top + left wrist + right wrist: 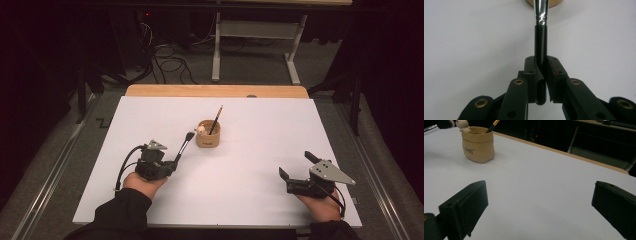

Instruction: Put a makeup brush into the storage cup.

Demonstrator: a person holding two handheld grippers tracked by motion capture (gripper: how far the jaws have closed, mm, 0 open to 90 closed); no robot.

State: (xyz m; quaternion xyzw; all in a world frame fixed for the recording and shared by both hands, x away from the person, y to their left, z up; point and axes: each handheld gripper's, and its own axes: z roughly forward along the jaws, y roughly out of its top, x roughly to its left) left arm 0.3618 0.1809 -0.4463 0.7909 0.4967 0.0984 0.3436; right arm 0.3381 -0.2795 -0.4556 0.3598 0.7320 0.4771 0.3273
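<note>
left tongs (pixel 176 161) – grip brush (pixel 184 145) | cup (pixel 477 145) – lettering unreadable

— What carries everything here?

— A wooden table (pixel 215 91) with a light-brown top, almost wholly covered by a large white rectangular sheet (pixel 260 165). A strip of bare wood shows along the table's far edge.

— And what stands on the sheet?

— A small tan pot shaped like a rolled-down sack (pixel 208 134), with faint lettering on its side. It sits nearer the far edge than the near one, a little left of the middle, well apart from every corner.

— Anything in it?

— A thin pencil-like stick (pixel 216 119) leans out of it.
</note>
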